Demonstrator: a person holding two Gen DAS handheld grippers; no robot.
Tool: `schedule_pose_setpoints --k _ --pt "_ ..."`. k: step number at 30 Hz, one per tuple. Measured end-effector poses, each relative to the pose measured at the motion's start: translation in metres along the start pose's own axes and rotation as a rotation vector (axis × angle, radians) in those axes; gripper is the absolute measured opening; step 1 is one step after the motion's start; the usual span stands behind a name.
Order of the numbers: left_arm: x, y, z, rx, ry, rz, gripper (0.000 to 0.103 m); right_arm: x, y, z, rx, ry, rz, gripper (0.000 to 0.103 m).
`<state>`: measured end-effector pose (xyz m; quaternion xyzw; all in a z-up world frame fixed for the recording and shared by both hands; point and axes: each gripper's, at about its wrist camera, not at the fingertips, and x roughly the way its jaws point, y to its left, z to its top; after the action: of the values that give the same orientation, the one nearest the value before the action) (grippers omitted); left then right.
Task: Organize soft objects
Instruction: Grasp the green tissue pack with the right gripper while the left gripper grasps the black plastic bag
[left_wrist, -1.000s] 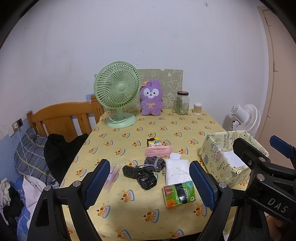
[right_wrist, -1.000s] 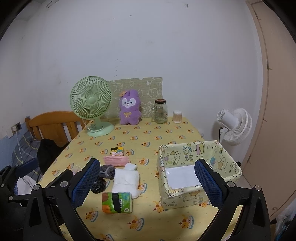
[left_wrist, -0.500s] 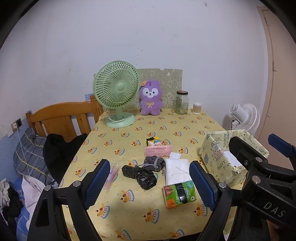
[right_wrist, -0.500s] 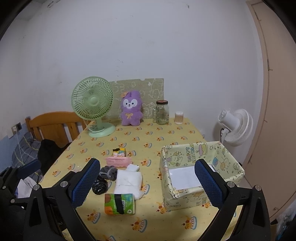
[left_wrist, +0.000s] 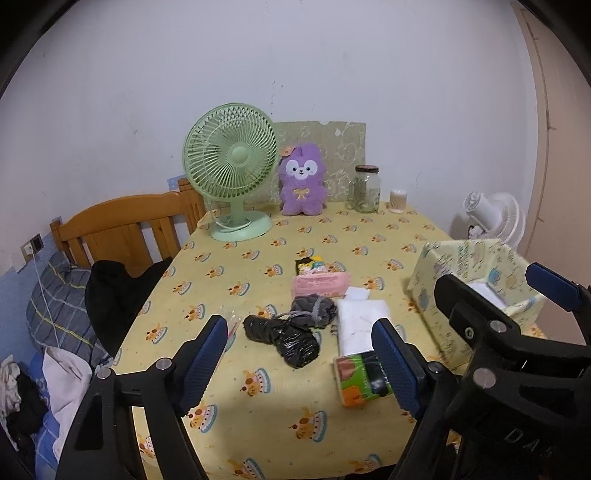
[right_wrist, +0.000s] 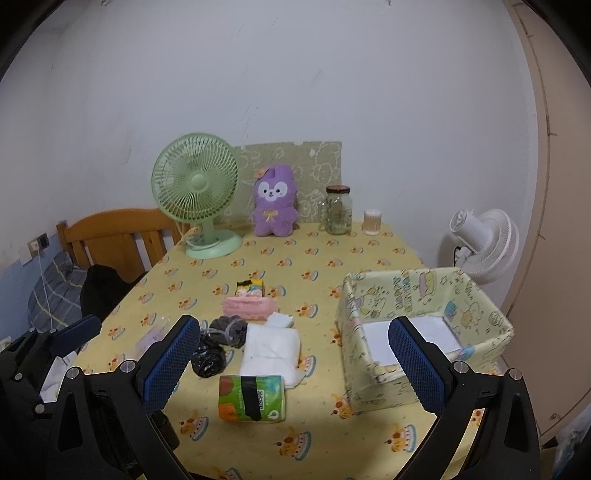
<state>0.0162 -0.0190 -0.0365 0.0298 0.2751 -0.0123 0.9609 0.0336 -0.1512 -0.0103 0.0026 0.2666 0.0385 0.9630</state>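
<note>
On the yellow tablecloth lie a green tissue pack (right_wrist: 252, 397) (left_wrist: 360, 376), a folded white cloth (right_wrist: 271, 347) (left_wrist: 360, 325), a black plastic bundle (left_wrist: 286, 339) (right_wrist: 207, 359), grey socks (left_wrist: 314, 309) (right_wrist: 229, 330), a pink pouch (left_wrist: 320, 284) (right_wrist: 250, 307) and a small snack packet (right_wrist: 252, 287). A patterned fabric box (right_wrist: 424, 332) (left_wrist: 476, 284) stands at the right, holding white paper. My left gripper (left_wrist: 300, 363) is open above the near table edge. My right gripper (right_wrist: 293, 363) is open, also empty, in front of the box and tissue pack.
A green desk fan (right_wrist: 197, 195), a purple plush (right_wrist: 274, 201), a glass jar (right_wrist: 338, 210) and a small white cup (right_wrist: 371, 222) stand along the back wall. A wooden chair with dark clothes (left_wrist: 122, 254) is at the left. A white floor fan (right_wrist: 484, 243) stands right.
Both grippers have drifted slightly; the scene has shifted a little right in the right wrist view. Nothing on the table has moved.
</note>
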Motion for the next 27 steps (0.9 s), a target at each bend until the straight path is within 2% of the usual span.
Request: schedule_pose_setpoints --k 9,16,21,23,27 --pt "0.032 0.005 -0.024 0.02 0.06 -0.008 0.081 0.041 0.017 -0.025 -0.016 0.088 0.05 0.103" --pt "0.067 0.012 -0.042 -0.001 0.135 -0.011 0.078 0.076 0.027 -0.04 -0.038 0.152 0.054 0.103" --pt "0.089 0.017 -0.057 -0.011 0.195 -0.034 0.076 0.103 0.031 -0.056 -0.032 0.229 0.059 0.102" --pt "0.098 0.018 -0.064 -0.008 0.222 -0.043 0.073 0.113 0.033 -0.064 -0.03 0.267 0.046 0.101" --pt "0.11 0.019 -0.073 -0.016 0.278 -0.06 0.072 0.131 0.036 -0.079 -0.018 0.347 0.046 0.093"
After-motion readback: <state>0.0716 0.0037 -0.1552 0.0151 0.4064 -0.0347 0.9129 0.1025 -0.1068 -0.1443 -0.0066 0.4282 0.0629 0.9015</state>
